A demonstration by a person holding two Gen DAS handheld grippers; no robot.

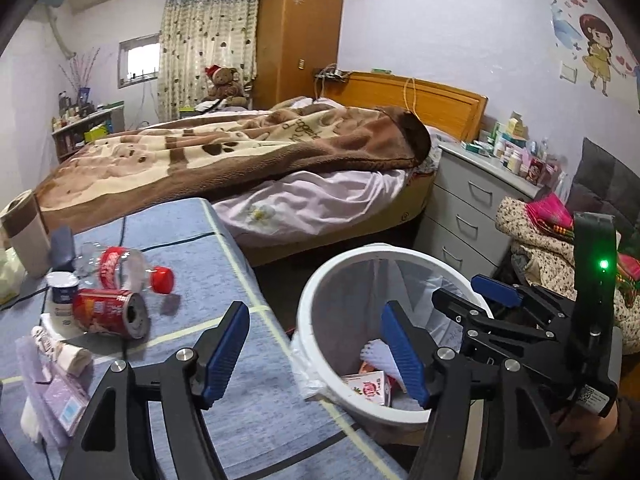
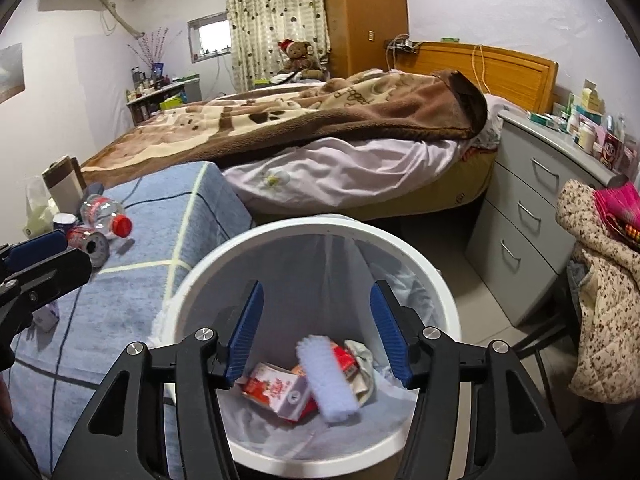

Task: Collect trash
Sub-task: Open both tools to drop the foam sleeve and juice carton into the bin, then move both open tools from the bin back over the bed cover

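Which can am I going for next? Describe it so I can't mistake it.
Start at the blue checked cloth left of the white bin. In the clutter near its far left lies a red can on its side, open end facing you. Unlike the clear bottle behind it, it is opaque metal without a cap.

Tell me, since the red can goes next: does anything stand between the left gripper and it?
Nothing visible does. The left gripper is open and empty, and only bare blue cloth lies between it and the red can.

I see the white lined bin [image 2: 312, 240] holding a red-and-white carton [image 2: 276, 392] and a pale lilac packet [image 2: 326, 376] — a dented red can [image 1: 110, 312] and capped bottle [image 1: 120, 268] lie on the blue cloth.
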